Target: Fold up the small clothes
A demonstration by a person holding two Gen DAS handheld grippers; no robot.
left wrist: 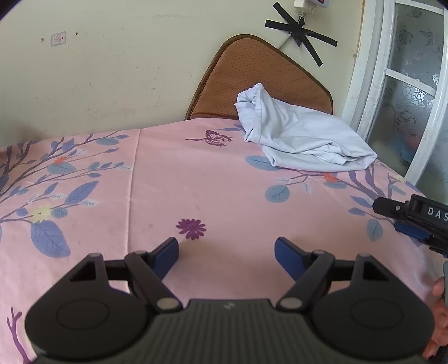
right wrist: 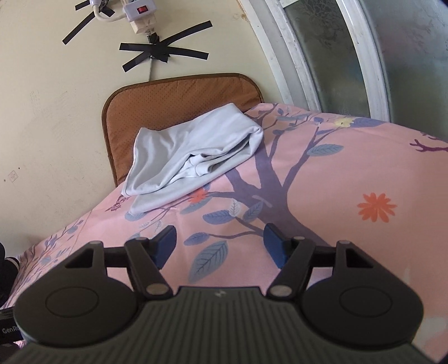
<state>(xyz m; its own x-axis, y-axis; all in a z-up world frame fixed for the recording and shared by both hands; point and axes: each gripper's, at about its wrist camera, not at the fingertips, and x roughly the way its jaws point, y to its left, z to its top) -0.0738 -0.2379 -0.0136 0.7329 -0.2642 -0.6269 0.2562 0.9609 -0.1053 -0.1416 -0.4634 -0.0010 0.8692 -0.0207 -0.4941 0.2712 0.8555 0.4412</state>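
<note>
A pink cloth with a smooth, matte weave covers the whole work surface; it is printed with purple branches, blue-grey veined leaves, a purple flower, an orange flower and a dark butterfly, and a faint crease runs down it in the left wrist view. Behind it stands a cream wall, scuffed and speckled, with strips of black tape crossed over a cable below a white power strip. To the right is a white-framed window of frosted, flower-patterned glass. A brown pad with rounded corners, a dotted perforated face and a darker stitched edge leans against the wall at the cloth's far edge.

The garment, pale blue-white and soft like thin jersey, lies crumpled in a loose heap at the far side of the cloth, one end propped up against the pad. Its folds overlap, and a hemmed opening gapes on the side seen from the right wrist.

The left gripper and the right gripper, black with blue pads, both hover spread wide and empty over the near cloth, well apart from the garment.
</note>
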